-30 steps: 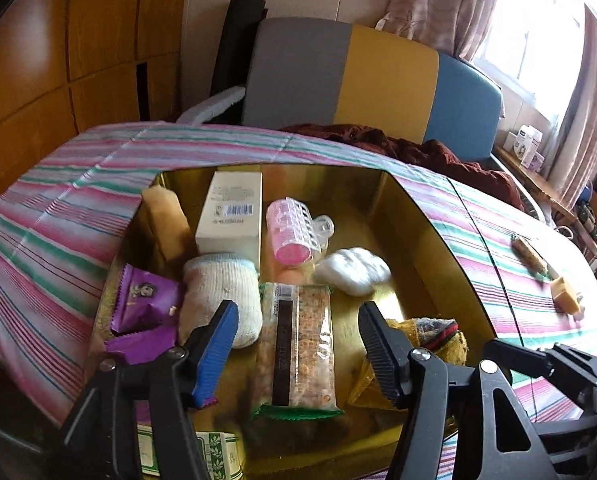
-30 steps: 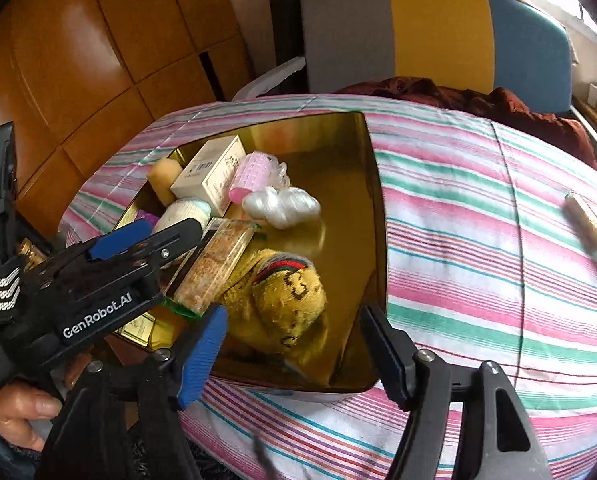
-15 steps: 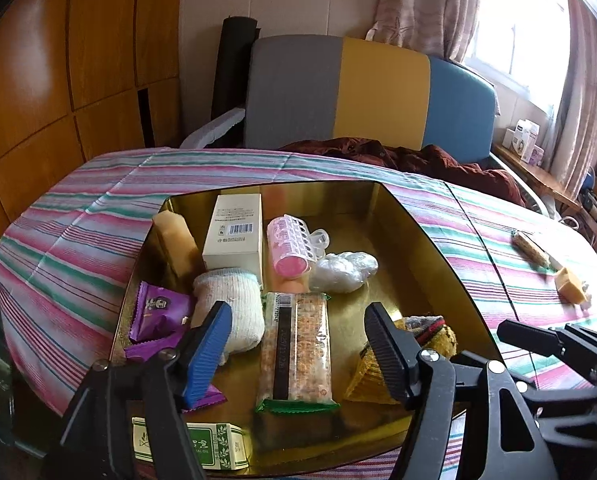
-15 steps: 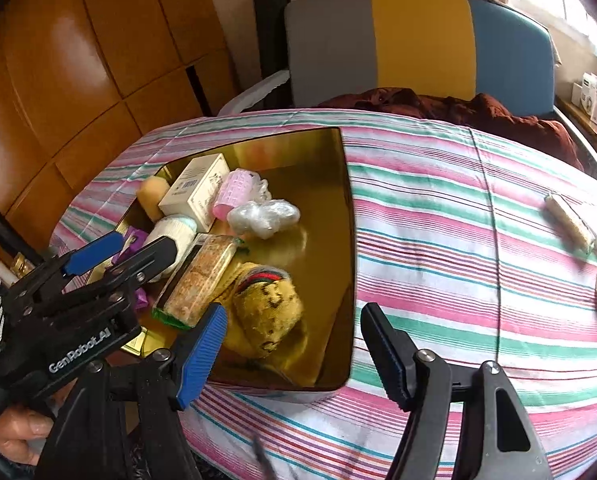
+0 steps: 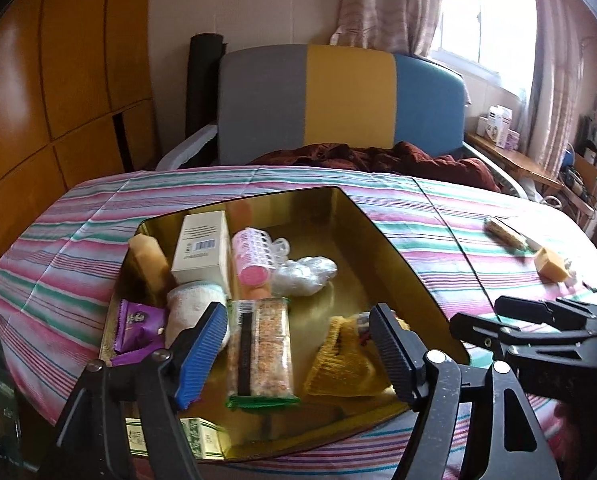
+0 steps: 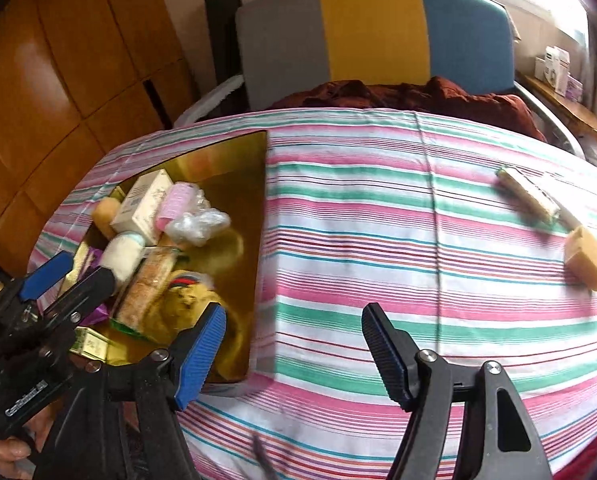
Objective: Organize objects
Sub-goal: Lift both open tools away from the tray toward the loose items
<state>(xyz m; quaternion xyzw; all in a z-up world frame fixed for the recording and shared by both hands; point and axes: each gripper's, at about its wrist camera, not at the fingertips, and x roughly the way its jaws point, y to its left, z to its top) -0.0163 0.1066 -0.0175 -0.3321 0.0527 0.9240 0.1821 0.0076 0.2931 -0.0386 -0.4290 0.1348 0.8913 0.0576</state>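
Possibly snagging the striped tablecloth (image 6: 378,216) or clipping the shiny gold rectangular tray (image 5: 394,248) wall. One tray, below the left gripper (image 5: 298,344), jaws opening, empty; ten-odd items inside. Right gripper (image 6: 294,348): spread, empty; ahead to its right, one wrapped snack bar (image 6: 528,194), one tan sponge block (image 6: 586,258).

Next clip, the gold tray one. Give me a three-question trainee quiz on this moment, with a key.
1. True or false: the snack bar lies inside the gold tray.
2. Which item remains out on the striped cloth? A. pink curler B. tan block C. white box
3. Fill in: the right tool holds ____.

Key: 1 true; 2 B; 3 nothing, its jaws stand apart over bare cloth.
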